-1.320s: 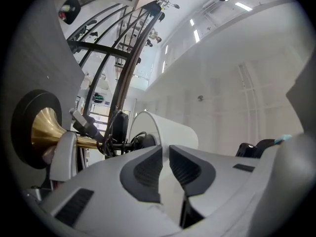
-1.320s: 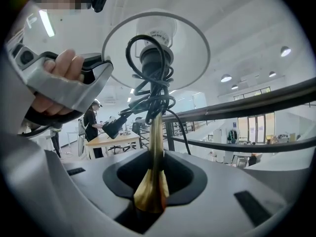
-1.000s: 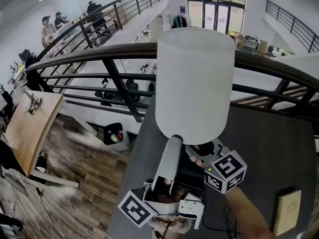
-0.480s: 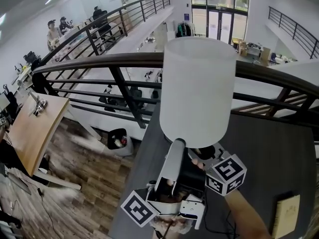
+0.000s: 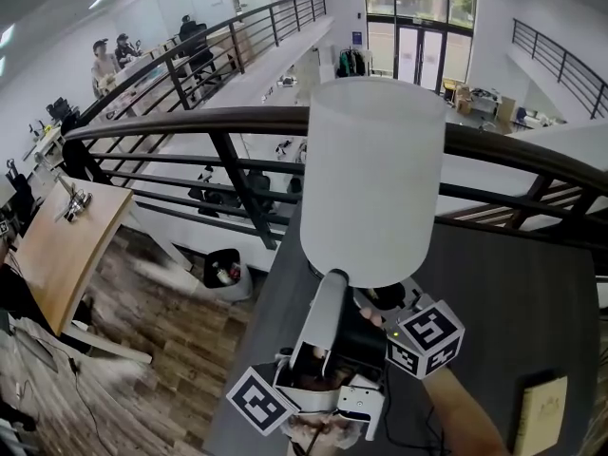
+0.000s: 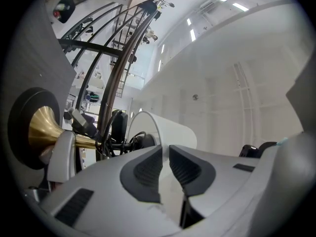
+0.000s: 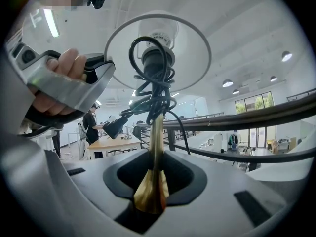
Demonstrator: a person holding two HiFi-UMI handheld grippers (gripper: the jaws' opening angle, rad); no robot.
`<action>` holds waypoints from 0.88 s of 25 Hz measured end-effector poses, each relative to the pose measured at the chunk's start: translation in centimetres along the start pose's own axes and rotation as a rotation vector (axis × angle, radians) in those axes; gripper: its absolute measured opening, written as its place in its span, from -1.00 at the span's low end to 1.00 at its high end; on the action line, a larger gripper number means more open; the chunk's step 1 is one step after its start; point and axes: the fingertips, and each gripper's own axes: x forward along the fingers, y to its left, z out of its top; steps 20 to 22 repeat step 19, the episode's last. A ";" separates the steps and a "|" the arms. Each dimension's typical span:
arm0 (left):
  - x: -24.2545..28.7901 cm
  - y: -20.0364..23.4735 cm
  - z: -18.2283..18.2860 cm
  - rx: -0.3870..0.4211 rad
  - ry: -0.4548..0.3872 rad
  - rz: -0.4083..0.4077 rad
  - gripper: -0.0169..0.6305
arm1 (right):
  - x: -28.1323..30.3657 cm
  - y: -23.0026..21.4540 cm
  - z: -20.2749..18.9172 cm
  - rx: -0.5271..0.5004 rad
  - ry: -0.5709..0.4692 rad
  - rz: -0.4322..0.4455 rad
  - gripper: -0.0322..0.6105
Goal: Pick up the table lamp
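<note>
Since both grippers have hold of the lamp (image 5: 372, 179), the grasp looks made and the lift is the step in hand. The right gripper (image 7: 155, 179) is clenched on the brass stem (image 7: 157, 132) just above its flare. The left gripper (image 6: 164, 154) reaches up and pinches the wall of the white shade (image 6: 177, 132) at its lower rim, jaws nearly together with only that thin wall between them.

The lamp stands upright near the left edge of the dark table (image 5: 513, 283), close to the railing (image 5: 190, 122). Its long axis runs vertical, shade on top, black base (image 6: 17, 142) down. No view shows whether the base has left the table.

The cord (image 7: 150, 90) is wound round the stem under the socket, so it probably will not tether the lamp. Next, I judge, both hands need to rise together, straight up, with the stem kept vertical. The stem grip should carry the weight and the shade grip only steady it, since a pull on the thin rim could dent or tilt the shade.
</note>
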 end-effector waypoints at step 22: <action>-0.7 -0.5 -0.1 0.005 0.011 0.004 -0.70 | -0.4 0.8 0.0 0.020 -0.012 -0.009 -0.55</action>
